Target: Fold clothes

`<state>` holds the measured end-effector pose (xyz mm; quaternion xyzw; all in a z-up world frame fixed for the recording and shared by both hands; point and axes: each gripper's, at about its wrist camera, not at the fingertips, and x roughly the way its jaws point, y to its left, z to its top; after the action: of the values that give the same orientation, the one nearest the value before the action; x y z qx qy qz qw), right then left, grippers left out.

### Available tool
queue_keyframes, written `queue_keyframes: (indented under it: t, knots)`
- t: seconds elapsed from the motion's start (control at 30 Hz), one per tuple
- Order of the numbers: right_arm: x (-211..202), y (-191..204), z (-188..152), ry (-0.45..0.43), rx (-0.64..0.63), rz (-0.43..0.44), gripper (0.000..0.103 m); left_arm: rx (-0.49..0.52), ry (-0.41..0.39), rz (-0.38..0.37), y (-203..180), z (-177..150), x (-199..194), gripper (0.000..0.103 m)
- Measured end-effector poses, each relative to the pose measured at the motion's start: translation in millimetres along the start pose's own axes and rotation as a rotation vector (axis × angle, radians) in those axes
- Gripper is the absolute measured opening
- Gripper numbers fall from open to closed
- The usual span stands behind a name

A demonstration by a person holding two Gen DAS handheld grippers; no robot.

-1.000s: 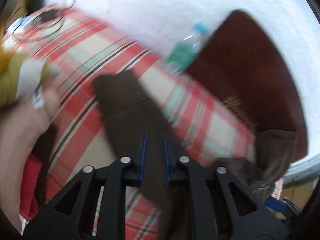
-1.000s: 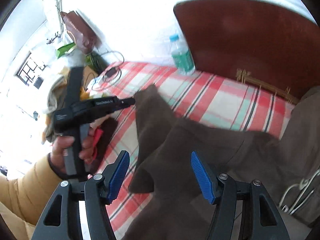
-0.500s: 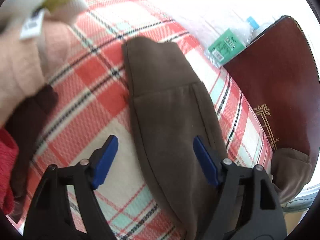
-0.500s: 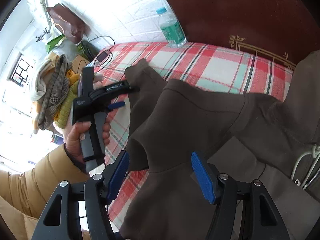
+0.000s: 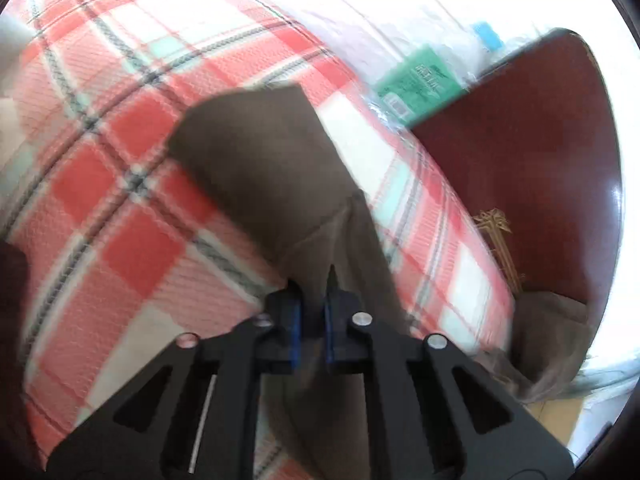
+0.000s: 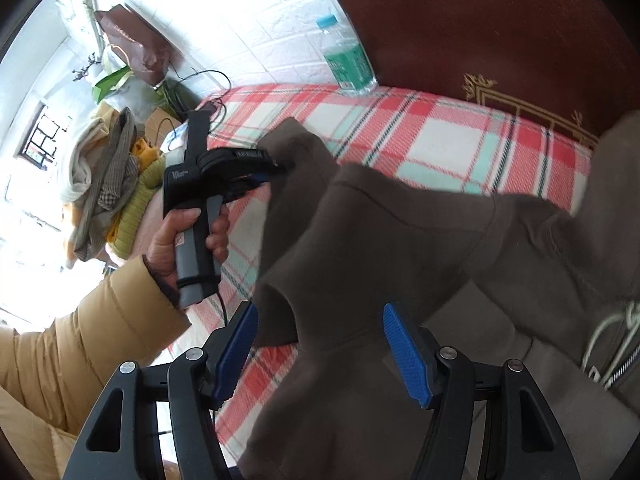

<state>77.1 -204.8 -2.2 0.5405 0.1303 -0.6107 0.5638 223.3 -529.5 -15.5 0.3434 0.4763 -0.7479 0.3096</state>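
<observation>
We read no clear label on the green-wrapped bottle [image 6: 347, 65]. Left hand-held gripper [image 5: 312, 280] pinches brown fleece sleeve [image 5: 260, 168]; right hand-held gripper [image 6: 320, 344] gapes, empty, over plaid bedspread [image 6: 440, 136].

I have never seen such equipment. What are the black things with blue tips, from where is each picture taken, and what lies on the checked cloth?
No robot is here. A person holds a hand tool with two-finger tongs in each hand, and each tool carries a wide-angle camera that looks along its fingers. One picture comes from the left tool, the other from the right.

On the red plaid blanket lies a brown garment, apparently a hooded jacket with a white drawstring. The left tongs are shut on a fold near its sleeve; the right view shows them too, held by a hand in a tan sleeve. The right tongs stand open over the garment, gripping nothing.

Behind stand a water bottle with a green label, a dark red headboard, and a pile of clothes.
</observation>
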Motion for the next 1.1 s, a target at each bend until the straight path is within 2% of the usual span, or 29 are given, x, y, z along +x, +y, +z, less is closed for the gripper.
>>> queue_keyframes:
  t: [0.13, 0.23, 0.37, 0.47, 0.6, 0.83, 0.9, 0.97, 1.0, 1.03, 1.1]
  knots:
    - [4.8, 10.6, 31.6, -0.046, -0.031, 0.060, 0.067, 0.105, -0.049, -0.024, -24.6, -6.4, -20.8, 0.011]
    - [17.5, 14.9, 64.8, -0.045, -0.019, 0.142, 0.067, 0.216, -0.081, -0.011, -47.5, -18.2, -32.4, 0.011]
    - [37.4, 24.5, 113.2, -0.049, 0.000, 0.199, 0.067, 0.312, -0.105, -0.026, -70.7, -35.9, -42.6, 0.011]
    - [57.6, 31.6, 138.1, -0.001, 0.010, 0.219, 0.067, 0.350, -0.109, -0.050, -83.9, -47.9, -46.5, 0.011]
    - [88.3, 29.3, 157.4, 0.094, 0.035, 0.166, 0.070, 0.296, -0.099, -0.075, -85.4, -51.2, -41.8, 0.011]
    - [133.7, 19.8, 154.1, 0.259, 0.113, 0.175, 0.071, 0.346, -0.108, -0.075, -103.3, -61.3, -33.0, 0.011]
    - [141.5, 19.2, 152.1, 0.273, 0.100, 0.146, 0.071, 0.358, -0.107, -0.078, -109.6, -65.1, -30.9, 0.011]
    - [147.4, 20.0, 151.8, 0.270, 0.063, 0.090, 0.058, 0.353, -0.103, -0.077, -112.6, -68.6, -29.5, 0.011]
    - [146.9, 19.0, 150.8, 0.261, 0.058, 0.086, 0.033, 0.350, -0.101, -0.075, -113.8, -70.3, -28.8, 0.011]
    - [144.9, 17.4, 149.5, 0.253, 0.063, 0.098, 0.025, 0.343, -0.097, -0.079, -114.1, -71.5, -28.8, 0.011]
    - [134.2, 13.2, 145.8, 0.213, 0.066, 0.126, 0.019, 0.321, -0.096, -0.095, -114.2, -73.2, -35.0, 0.011]
